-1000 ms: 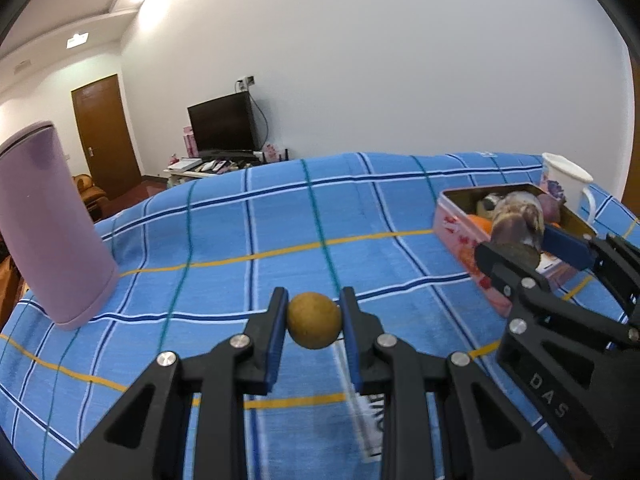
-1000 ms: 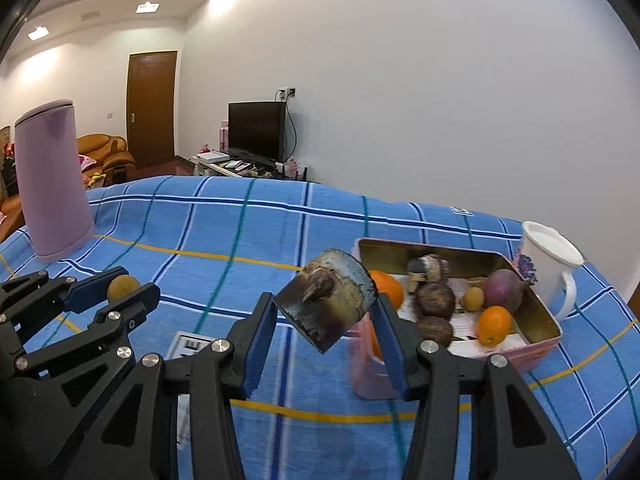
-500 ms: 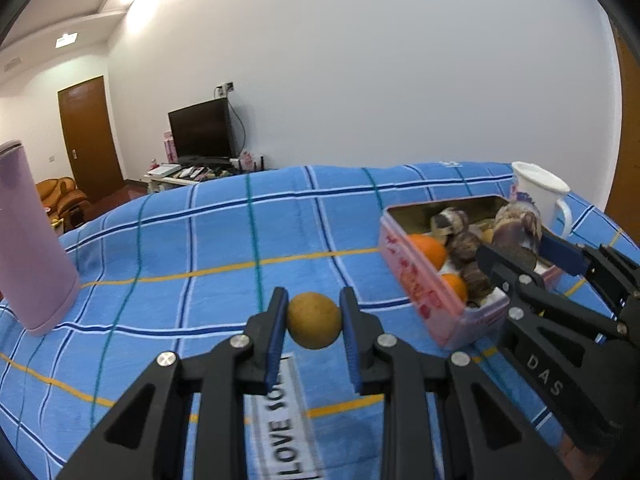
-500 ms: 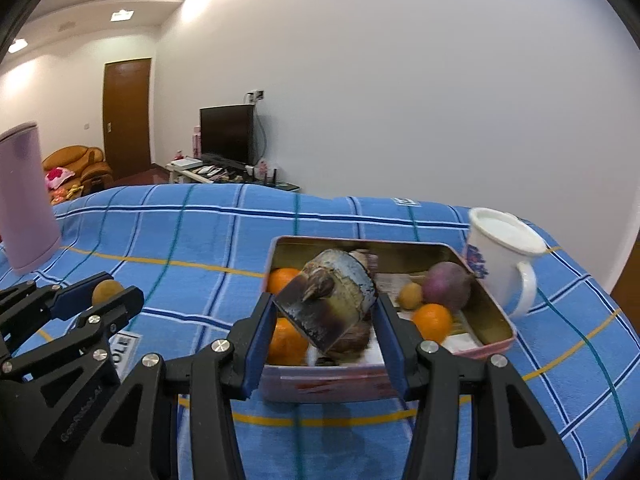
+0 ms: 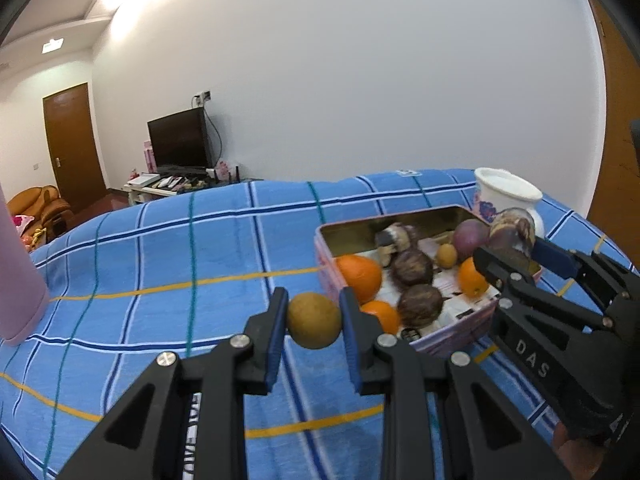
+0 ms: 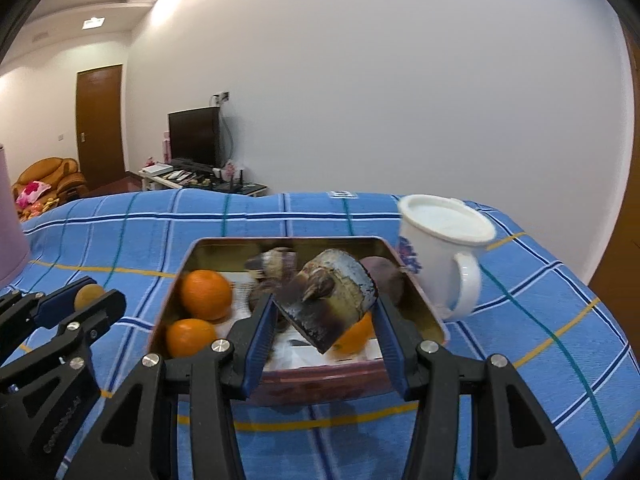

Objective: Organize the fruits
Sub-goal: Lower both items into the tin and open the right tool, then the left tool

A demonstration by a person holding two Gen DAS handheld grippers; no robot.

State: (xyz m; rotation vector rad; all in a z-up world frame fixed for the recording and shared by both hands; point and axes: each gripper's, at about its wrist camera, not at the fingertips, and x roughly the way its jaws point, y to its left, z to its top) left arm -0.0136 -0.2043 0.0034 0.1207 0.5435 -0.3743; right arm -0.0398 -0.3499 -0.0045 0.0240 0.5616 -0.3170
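My left gripper (image 5: 314,326) is shut on a small round brown fruit (image 5: 314,320), held above the blue cloth just left of the pink tin (image 5: 326,264). It also shows in the right wrist view (image 6: 89,295). My right gripper (image 6: 324,320) is shut on a dark cut fruit piece (image 6: 334,296), held over the front of the tin (image 6: 344,380). In the left wrist view that piece (image 5: 512,232) hangs over the tin's right end. The tin holds oranges (image 6: 205,294), dark round fruits (image 5: 412,266) and a purple fruit (image 5: 470,236).
A white mug (image 6: 444,256) stands right behind the tin's right corner. A pink cylinder (image 5: 18,280) stands at the far left. The table wears a blue checked cloth (image 5: 180,264). A printed white label (image 5: 196,420) lies under my left gripper.
Both grippers have moved right and forward with their fruits; the tin is nearer. The right gripper's piece now hangs over the tin's front, and the left gripper's fruit is beside its left wall.
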